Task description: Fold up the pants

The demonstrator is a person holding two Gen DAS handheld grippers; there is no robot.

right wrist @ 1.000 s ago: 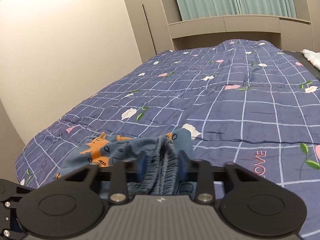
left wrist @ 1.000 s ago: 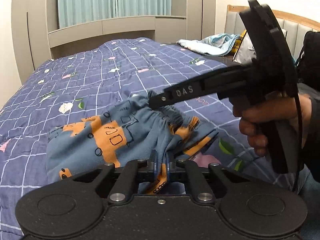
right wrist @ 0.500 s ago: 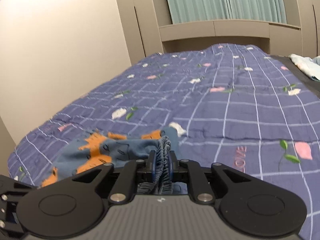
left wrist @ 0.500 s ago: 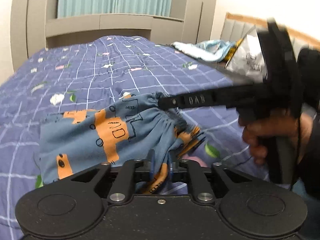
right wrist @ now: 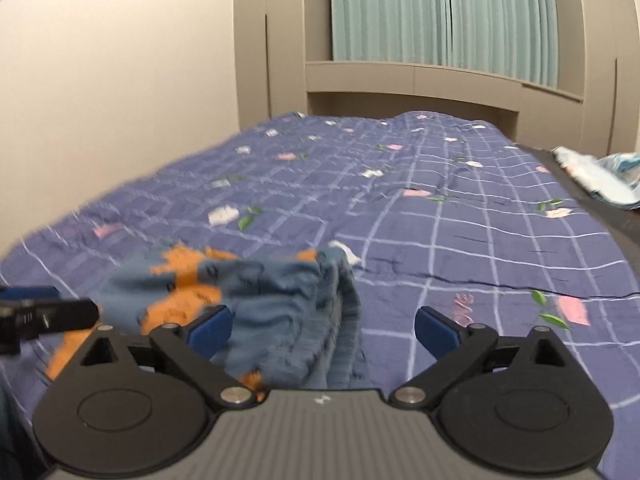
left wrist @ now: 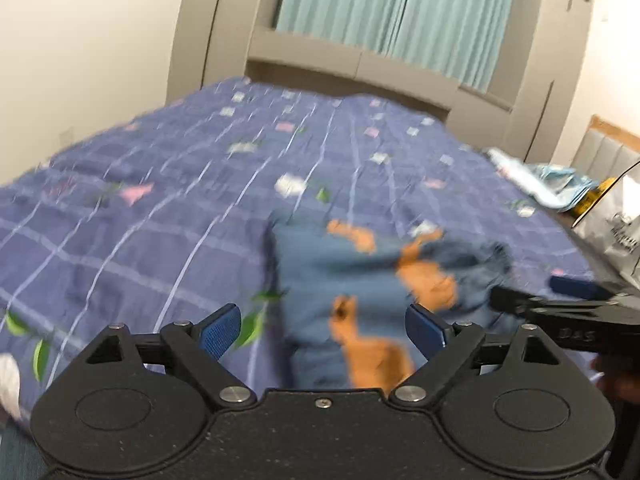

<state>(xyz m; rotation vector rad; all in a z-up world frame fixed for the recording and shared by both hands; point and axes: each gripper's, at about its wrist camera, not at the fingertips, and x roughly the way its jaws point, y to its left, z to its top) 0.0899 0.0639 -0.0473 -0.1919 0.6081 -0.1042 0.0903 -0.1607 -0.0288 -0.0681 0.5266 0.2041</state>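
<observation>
Both hand-held grippers [left wrist: 324,330] [right wrist: 323,330] just released pants [right wrist: 280,300], jaws spread; pants apparently resting on checked bedspread [right wrist: 460,216]; curtains [right wrist: 440,16] behind.

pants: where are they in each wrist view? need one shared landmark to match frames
Left wrist: the pants lie right of centre on the quilt, between and beyond the open left gripper.
Right wrist: the pants lie lower left, waistband heaped by the left fingertip of the open right gripper.
Shared landmark: the teal curtain behind the bed.
</observation>
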